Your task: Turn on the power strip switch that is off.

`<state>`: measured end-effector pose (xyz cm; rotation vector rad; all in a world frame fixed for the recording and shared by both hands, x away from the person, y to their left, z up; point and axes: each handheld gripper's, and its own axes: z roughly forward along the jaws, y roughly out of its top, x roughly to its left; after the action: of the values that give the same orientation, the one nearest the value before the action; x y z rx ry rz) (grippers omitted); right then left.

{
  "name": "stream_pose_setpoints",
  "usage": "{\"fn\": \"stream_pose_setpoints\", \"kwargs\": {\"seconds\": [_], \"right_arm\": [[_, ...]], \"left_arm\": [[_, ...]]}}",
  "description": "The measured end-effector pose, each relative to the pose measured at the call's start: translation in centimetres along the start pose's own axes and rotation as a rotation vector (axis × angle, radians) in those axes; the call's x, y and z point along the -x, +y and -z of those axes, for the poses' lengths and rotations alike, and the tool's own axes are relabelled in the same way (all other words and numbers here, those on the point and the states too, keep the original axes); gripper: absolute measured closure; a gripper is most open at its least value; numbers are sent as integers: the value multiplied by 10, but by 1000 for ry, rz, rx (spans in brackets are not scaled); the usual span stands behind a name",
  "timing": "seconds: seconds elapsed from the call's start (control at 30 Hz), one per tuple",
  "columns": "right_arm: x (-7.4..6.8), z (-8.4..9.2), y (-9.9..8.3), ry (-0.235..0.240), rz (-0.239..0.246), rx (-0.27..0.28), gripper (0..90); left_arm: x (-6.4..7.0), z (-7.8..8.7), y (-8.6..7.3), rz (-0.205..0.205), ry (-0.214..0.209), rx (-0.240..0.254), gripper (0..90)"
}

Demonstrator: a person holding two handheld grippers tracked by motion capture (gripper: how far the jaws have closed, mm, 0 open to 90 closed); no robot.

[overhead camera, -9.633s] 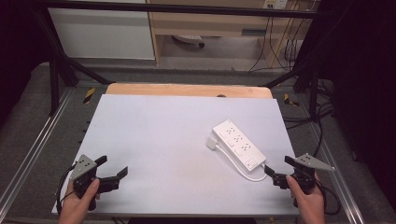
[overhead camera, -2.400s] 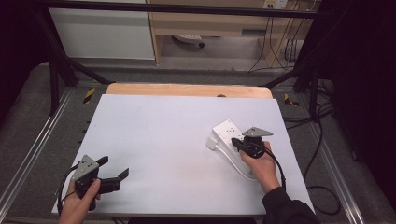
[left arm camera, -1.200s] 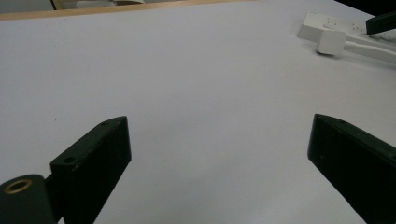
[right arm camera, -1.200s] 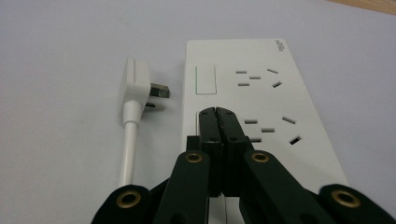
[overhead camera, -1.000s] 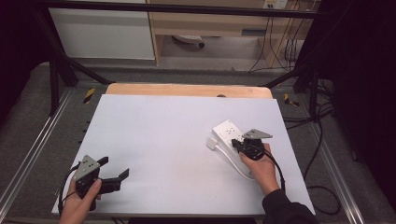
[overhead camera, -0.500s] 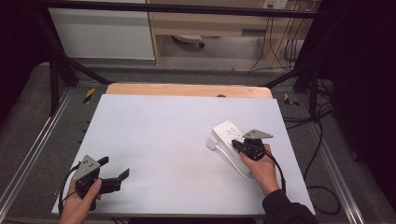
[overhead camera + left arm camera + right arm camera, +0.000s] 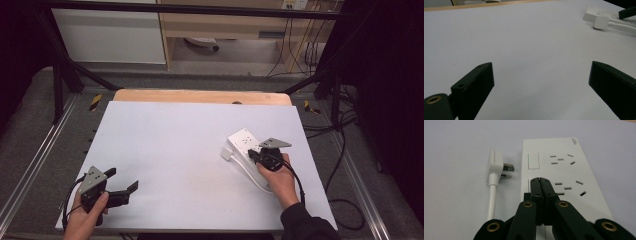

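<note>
on power strip [image 7: 564, 167]: shut right gripper [image 7: 540, 180]

A white table [image 7: 175, 150] carries a white power strip [image 7: 243, 142], with its plug [image 7: 226, 154] lying just beside it.

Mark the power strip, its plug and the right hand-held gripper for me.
power strip [image 7: 564, 170], right gripper view, bare white top face.
plug [image 7: 494, 165], right gripper view, white body.
right hand-held gripper [image 7: 540, 180], right gripper view, closed jaw tips over a switch.
</note>
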<state>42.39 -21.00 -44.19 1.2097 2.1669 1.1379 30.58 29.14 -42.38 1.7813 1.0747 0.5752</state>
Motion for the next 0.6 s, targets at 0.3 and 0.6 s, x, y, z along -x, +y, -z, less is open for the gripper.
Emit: {"fn": "stream_pose_setpoints", "kwargs": {"seconds": [0.3,0.6], "right_arm": [[1,-1,0,-1,-19,8,900],[2,1,1,5,-20,23,900]], "left_arm": [[0,0,0,2,0,0,59],[0,0,0,3,3,0,60]]}}
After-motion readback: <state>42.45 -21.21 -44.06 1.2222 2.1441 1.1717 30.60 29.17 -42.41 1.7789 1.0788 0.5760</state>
